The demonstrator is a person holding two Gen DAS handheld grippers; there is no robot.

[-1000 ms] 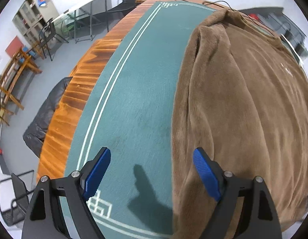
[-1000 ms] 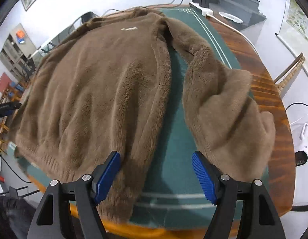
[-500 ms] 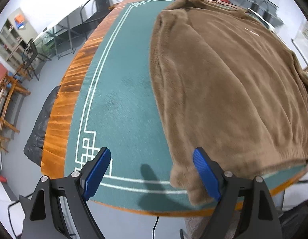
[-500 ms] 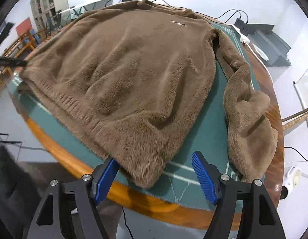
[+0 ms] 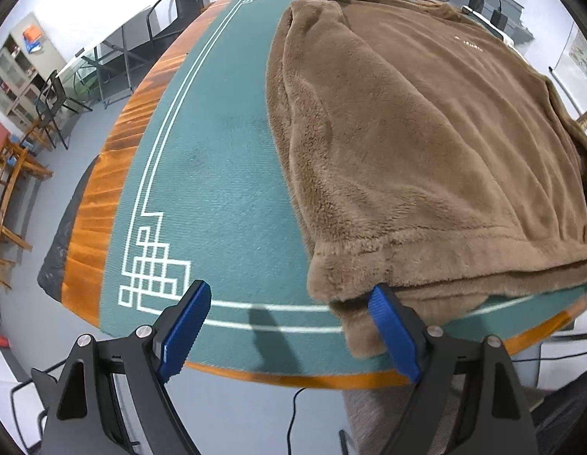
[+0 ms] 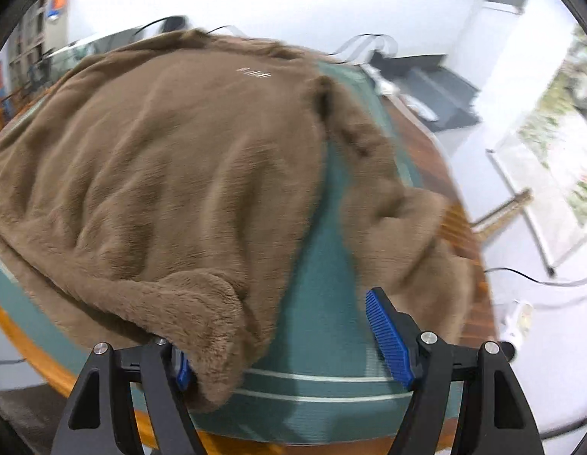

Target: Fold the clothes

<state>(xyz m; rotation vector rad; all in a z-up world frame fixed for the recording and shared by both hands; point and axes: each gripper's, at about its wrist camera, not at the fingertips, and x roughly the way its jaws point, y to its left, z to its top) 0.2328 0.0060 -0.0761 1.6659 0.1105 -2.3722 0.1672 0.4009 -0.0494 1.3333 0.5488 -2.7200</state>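
A brown fleece sweater (image 5: pixel 407 125) lies spread on the green mat (image 5: pixel 225 189) of a wooden table. My left gripper (image 5: pixel 289 330) is open at the table's near edge, its right pad against the sweater's lower left hem corner (image 5: pixel 346 303). In the right wrist view the sweater (image 6: pixel 172 174) fills the left; its lower right hem corner (image 6: pixel 214 326) droops over my open right gripper's (image 6: pixel 289 345) left finger. One sleeve (image 6: pixel 403 223) lies to the right on the mat (image 6: pixel 320 303).
The wooden table rim (image 5: pixel 107 189) runs along the left and the near edge (image 5: pixel 293 375). Chairs and a glass desk (image 5: pixel 115 64) stand beyond it on the left. Power strips and cables (image 5: pixel 487 19) lie at the far right end. A framed picture (image 6: pixel 551 170) leans on the right wall.
Both grippers have pulled back toward the near table edge and dropped lower. The sweater's hem corners now sit at the fingertips; the right view is blurred from motion.
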